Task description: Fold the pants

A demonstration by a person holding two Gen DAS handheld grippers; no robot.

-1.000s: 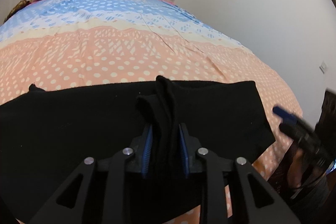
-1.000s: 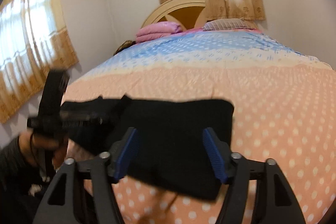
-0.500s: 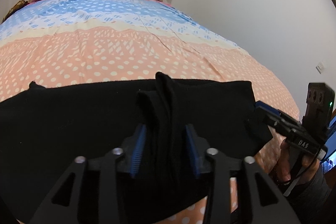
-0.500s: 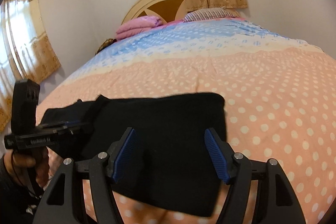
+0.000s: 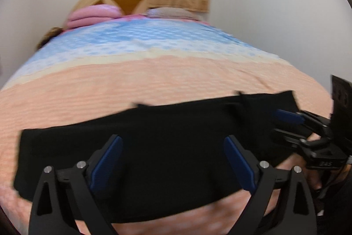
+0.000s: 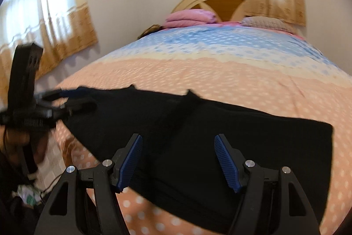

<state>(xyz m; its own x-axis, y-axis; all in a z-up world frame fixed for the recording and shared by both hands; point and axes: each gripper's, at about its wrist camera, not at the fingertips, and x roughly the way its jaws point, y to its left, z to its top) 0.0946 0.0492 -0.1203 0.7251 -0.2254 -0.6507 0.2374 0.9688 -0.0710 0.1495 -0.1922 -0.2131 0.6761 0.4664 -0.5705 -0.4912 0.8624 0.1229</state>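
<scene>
The left tool [image 5: 172, 160] has let go of the black pants [image 5: 154, 147] and is opening wide; right tool [image 6: 178, 160], empty, stands half-wide at three o'clock. The fold looks finished, though blur hides detail.

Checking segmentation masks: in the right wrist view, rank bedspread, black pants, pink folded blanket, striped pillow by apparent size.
1. bedspread
2. black pants
3-4. pink folded blanket and striped pillow: look alike, both far off and blurred, so unranked.

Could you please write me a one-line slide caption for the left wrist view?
Left gripper opening above folded black pants on the dotted bedspread.
</scene>
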